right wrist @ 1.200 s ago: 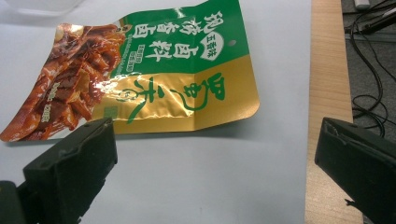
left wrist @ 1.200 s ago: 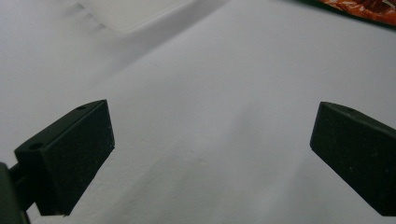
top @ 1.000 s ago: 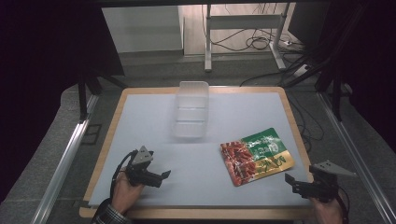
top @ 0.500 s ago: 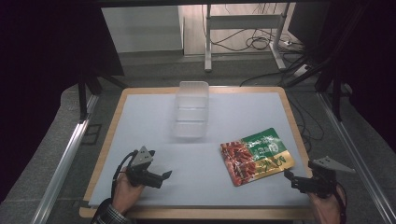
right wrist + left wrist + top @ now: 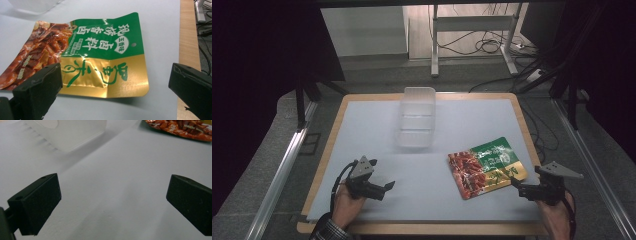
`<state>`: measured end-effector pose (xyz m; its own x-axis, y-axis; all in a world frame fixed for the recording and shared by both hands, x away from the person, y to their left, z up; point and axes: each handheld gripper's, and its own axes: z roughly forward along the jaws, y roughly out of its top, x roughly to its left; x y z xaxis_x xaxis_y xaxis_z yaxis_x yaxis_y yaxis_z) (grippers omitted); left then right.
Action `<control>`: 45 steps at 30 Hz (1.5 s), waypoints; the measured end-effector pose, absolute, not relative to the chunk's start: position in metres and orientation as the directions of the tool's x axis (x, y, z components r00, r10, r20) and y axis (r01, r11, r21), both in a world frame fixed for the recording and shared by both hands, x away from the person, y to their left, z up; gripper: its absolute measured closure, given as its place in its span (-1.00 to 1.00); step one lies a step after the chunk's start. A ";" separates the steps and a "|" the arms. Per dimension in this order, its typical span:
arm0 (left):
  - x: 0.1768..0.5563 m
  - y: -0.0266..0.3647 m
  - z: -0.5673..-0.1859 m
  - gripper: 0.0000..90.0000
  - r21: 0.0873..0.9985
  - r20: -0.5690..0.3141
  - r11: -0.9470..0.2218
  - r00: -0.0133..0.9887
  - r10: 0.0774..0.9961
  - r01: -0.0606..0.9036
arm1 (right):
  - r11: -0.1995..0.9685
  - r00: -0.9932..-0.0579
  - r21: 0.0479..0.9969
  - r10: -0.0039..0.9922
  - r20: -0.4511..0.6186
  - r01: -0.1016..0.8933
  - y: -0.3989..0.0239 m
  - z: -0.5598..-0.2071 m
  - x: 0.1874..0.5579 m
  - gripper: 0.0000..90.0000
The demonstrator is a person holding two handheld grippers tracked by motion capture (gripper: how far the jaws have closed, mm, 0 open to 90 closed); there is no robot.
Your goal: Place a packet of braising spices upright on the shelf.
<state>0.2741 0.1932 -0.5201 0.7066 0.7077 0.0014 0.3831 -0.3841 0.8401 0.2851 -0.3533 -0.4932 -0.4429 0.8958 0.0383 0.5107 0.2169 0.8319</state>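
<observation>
- On the near right of the counter (image 5: 362,125), the pouch (image 5: 486,166) lay flat on the pale mat, its red end toward the left and its green and gold end toward the right edge.
- The right claw (image 5: 518,186) sat just beside the pouch's near right corner, low over the mat, pointing left toward it.
- In the right gripper view its jaws stood wide apart with nothing between them; the pouch (image 5: 82,55) lay just beyond them, the gold strip nearest and a crease running across it.
- The right hand (image 5: 557,220) held that claw from the near edge of the counter.
- At the near left, the left claw (image 5: 388,186) was also open, its jaws spread and empty, pointing right across bare mat.
- In the left gripper view the mat stretched between the two jaws, with the tub (image 5: 67,132) at the far left and a corner of the pouch (image 5: 180,128) at the far right.
- The left hand (image 5: 346,202) gripped it, a checked cuff showing at the wrist.
- The clear tub (image 5: 416,117) stood open-topped at the far middle of the mat, well apart from both claws and left of and beyond the pouch.
- The two claws were well apart from each other, one toward each near corner.
</observation>
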 end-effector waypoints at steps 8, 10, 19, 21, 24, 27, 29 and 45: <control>0.273 0.193 -0.518 -1.00 0.854 -0.022 -0.358 0.714 0.700 0.377 | 0.254 -0.465 0.808 0.885 0.028 0.531 -0.350 -0.501 0.305 -1.00; 0.273 0.193 -0.517 -1.00 0.859 -0.026 -0.352 0.718 0.695 0.372 | 0.260 -0.468 0.806 0.884 0.023 0.531 -0.348 -0.501 0.309 -1.00; 0.273 0.190 -0.518 -1.00 0.849 -0.030 -0.368 0.732 0.681 0.378 | 0.267 -0.455 0.787 0.890 0.019 0.556 -0.345 -0.505 0.330 -0.98; 0.273 0.189 -0.518 -1.00 0.846 -0.036 -0.369 0.731 0.681 0.385 | 0.269 -0.453 0.782 0.891 0.020 0.563 -0.346 -0.507 0.335 -0.97; 0.274 0.189 -0.518 -1.00 0.843 -0.040 -0.370 0.730 0.682 0.391 | 0.274 -0.458 0.770 0.888 0.028 0.576 -0.346 -0.510 0.340 -0.97; 0.274 0.189 -0.518 -1.00 0.842 -0.042 -0.370 0.730 0.682 0.393 | 0.261 -0.466 0.774 0.883 0.049 0.576 -0.345 -0.509 0.346 -0.97; 0.274 0.189 -0.519 -1.00 0.842 -0.040 -0.371 0.730 0.682 0.392 | 0.269 -0.475 0.773 0.879 0.048 0.575 -0.344 -0.509 0.350 -0.96; 0.274 0.186 -0.520 -1.00 0.830 -0.033 -0.392 0.737 0.675 0.396 | 0.282 -0.493 0.689 0.861 0.126 0.668 -0.340 -0.511 0.372 -0.20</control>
